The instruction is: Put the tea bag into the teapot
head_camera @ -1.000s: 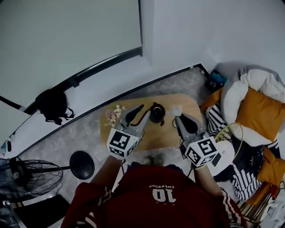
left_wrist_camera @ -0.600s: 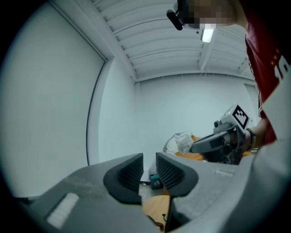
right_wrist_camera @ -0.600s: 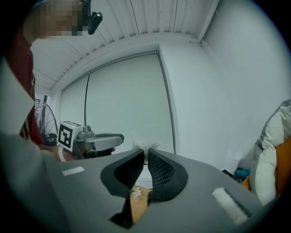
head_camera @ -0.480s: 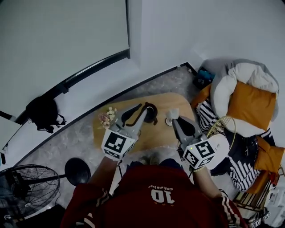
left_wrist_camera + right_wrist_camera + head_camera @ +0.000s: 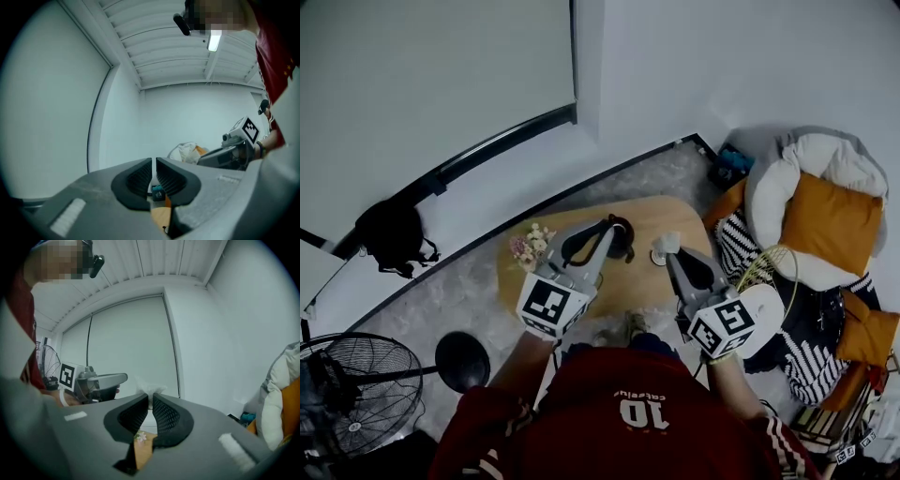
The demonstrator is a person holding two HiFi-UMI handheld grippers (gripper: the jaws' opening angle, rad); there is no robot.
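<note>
Right gripper view showed the right gripper (image 5: 151, 401) clamped on the tea bag (image 5: 146, 389), a white crumpled wad that stood at the jaw tips, at twelve o'clock from the pads. Head view placed the same tea bag (image 5: 667, 242) at the tips of the right gripper (image 5: 670, 255), above the wooden table (image 5: 652, 211). The dark teapot (image 5: 625, 242) sat on that table at nine o'clock from the tea bag, just beside it. Its contents could not be made out.

The left gripper (image 5: 607, 228) reached to the teapot's nine o'clock side; contact could not be confirmed. Left gripper view showed the left gripper (image 5: 153, 168) with jaws that had just been closing, now nearly together with a thin slit and nothing seen between them. A small bunch of flowers (image 5: 531, 246) lay at the table's nine o'clock end.
</note>
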